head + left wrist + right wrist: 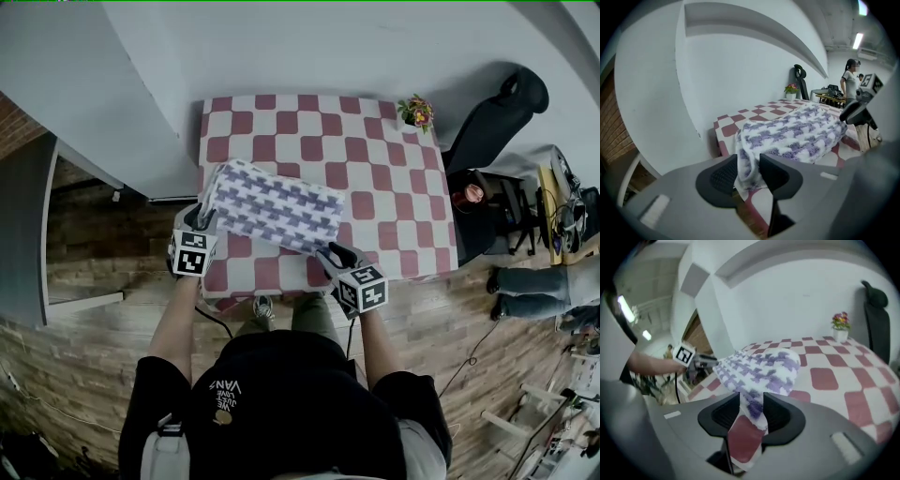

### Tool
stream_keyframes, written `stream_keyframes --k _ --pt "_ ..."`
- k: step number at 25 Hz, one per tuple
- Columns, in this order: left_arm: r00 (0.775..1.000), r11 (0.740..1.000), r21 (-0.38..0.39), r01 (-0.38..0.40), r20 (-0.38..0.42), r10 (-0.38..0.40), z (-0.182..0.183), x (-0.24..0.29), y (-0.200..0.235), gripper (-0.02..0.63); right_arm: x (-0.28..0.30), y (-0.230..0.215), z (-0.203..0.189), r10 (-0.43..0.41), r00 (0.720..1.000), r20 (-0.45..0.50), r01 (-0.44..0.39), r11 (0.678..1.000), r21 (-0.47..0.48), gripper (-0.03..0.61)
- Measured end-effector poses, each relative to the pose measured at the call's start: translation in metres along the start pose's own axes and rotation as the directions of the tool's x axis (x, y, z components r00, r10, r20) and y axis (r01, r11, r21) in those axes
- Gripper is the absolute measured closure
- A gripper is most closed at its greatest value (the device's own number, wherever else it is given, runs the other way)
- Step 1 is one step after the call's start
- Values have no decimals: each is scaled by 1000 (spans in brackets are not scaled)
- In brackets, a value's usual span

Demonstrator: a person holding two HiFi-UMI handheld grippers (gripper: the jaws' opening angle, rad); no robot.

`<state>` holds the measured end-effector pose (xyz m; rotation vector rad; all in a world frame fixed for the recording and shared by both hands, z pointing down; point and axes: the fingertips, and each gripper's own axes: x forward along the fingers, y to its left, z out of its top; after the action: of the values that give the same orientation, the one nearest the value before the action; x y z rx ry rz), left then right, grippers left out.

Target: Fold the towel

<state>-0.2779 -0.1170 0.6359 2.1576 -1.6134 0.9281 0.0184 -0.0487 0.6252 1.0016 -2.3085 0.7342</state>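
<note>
A white towel with a purple houndstooth pattern (277, 204) lies folded across the near left part of a table covered in a red-and-white check cloth (375, 150). My left gripper (202, 220) is at the towel's near left corner. In the left gripper view the gripper (749, 171) is shut on a bunched edge of the towel (797, 131). My right gripper (330, 253) is at the near right corner. There the gripper (752, 411) pinches the towel's (759, 366) corner, with a red check of cloth showing under it.
A small pot of flowers (416, 112) stands at the table's far right corner. A black chair (497, 117) and a cluttered desk (562, 206) are to the right. A white wall runs along the table's far and left sides. A person (849, 79) stands in the background.
</note>
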Motion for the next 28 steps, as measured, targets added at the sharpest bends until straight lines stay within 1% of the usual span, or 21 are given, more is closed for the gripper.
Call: stream_keyframes --k 1,2,4,5,6,8,9,10,11,13,15,16,17,19,21,22,23,25,28 --pt "1000 1000 -5 -12 0 12 0 -5 2 490 -5 -8 3 11 999 36 -15 995 95 422" --pt "1000 1000 -4 -26 6 26 1 -9 5 485 -10 -19 5 8 998 67 -20 983 182 422" --pt "997 998 9 -63 39 63 6 -18 7 474 -14 -43 9 -27 994 106 -10 942 335 420" --pt "995 997 16 -78 64 76 11 -23 4 471 -13 -54 10 -41 991 124 -13 912 409 419" --pt "993 996 27 -82 92 79 17 -27 -1 468 -11 -62 12 -45 988 146 -32 874 486 419" --pt "990 996 74 -54 136 44 30 -29 -24 468 -3 -72 15 -21 980 197 -110 771 628 419" --pt "989 993 111 -31 145 15 35 -27 -37 468 2 -73 16 1 977 215 -150 719 679 411" --pt "989 989 149 -6 145 -16 39 -23 -50 468 9 -74 15 21 974 224 -179 676 715 397" --pt "989 984 179 19 139 -44 41 -18 -61 469 15 -74 14 39 974 225 -197 642 741 380" --pt "988 977 203 62 123 -89 44 -8 -75 469 26 -73 11 69 974 218 -216 594 775 367" --pt "989 979 184 93 101 -112 44 2 -80 469 35 -71 9 99 973 210 -229 557 798 365" --pt "990 981 168 102 83 -118 43 7 -80 469 38 -70 9 113 972 205 -233 547 804 365" --pt "991 983 150 109 61 -119 39 12 -79 468 41 -68 10 127 972 198 -235 545 805 367" --pt "993 987 112 117 17 -119 30 21 -75 468 47 -64 11 165 970 179 -242 557 794 376" --pt "993 990 76 122 -15 -121 21 28 -72 468 50 -60 14 196 965 174 -256 574 778 423" --pt "992 990 63 124 -22 -123 19 30 -72 468 49 -60 15 201 963 180 -264 579 772 467" --pt "992 990 56 126 -25 -125 17 31 -73 468 47 -61 17 204 961 186 -272 582 766 487" --pt "992 990 51 128 -27 -127 18 30 -76 468 41 -63 20 213 958 190 -281 588 758 506" --pt "991 990 42 136 -25 -135 22 27 -84 468 30 -67 25 222 955 194 -291 595 749 515"
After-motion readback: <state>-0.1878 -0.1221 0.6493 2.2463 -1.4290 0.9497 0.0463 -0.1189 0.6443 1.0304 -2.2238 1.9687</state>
